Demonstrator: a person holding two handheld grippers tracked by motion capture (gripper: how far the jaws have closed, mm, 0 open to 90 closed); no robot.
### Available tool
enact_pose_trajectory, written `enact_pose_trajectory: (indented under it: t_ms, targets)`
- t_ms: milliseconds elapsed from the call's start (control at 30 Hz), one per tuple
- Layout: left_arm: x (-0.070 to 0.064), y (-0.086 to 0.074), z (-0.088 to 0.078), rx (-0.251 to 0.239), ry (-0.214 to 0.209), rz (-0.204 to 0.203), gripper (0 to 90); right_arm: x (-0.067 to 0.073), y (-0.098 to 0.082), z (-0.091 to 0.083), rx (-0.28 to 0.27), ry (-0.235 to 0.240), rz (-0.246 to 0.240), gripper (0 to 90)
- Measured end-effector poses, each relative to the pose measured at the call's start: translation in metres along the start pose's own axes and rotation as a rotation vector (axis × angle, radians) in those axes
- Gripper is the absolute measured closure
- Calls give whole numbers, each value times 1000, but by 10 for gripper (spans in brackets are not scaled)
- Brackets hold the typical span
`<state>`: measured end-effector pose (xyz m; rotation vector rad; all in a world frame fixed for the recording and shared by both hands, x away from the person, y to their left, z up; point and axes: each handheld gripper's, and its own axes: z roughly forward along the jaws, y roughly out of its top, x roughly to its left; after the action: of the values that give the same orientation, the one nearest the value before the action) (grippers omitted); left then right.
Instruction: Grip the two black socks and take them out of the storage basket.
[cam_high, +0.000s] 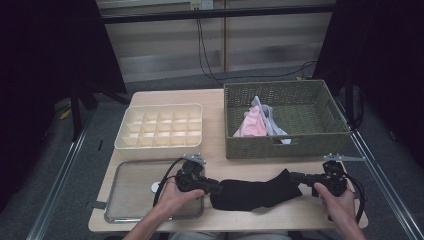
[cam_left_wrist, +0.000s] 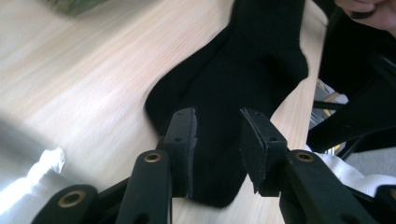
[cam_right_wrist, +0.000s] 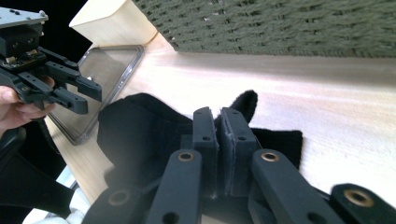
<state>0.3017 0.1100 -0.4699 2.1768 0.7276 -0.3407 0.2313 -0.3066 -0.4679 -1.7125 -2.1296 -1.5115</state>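
On the wooden table (cam_high: 220, 150), my right gripper (cam_right_wrist: 219, 116) pinches the black sock (cam_high: 255, 192); at nine o'clock, my left gripper (cam_left_wrist: 217, 128) gapes over its toe.

A pale wooden worktop (cam_high: 220, 112) carried everything. At its back right stood a green woven basket (cam_high: 300, 142), and inside lay pink cloth (cam_high: 251, 125) against grey cloth (cam_high: 270, 120). To the basket's left sat a cream divider box (cam_high: 160, 127), its small compartments empty. In front of that box lay a flat metal tray (cam_high: 132, 187) with a small white disc (cam_high: 155, 187) on it.
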Motion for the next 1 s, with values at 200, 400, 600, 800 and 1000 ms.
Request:
enact_pose_trajectory:
  t_ms: [200, 400, 600, 800, 1000]
  targets:
    - [8, -12, 1, 11, 20, -58, 604, -7, -5, -1, 6, -8, 20, 849]
    - [10, -15, 8, 46, 9, -84, 630, -7, -5, 1, 11, -4, 24, 848]
    - [7, -20, 14, 78, -8, -95, 738, -7, -6, 1, 14, -8, 19, 848]
    - [1, -21, 20, 104, -30, -74, 847, -7, -6, 2, 18, -7, 18, 848]
    - [1, -20, 8, 59, -43, -79, 864, -6, -6, 1, 16, 2, 16, 849]
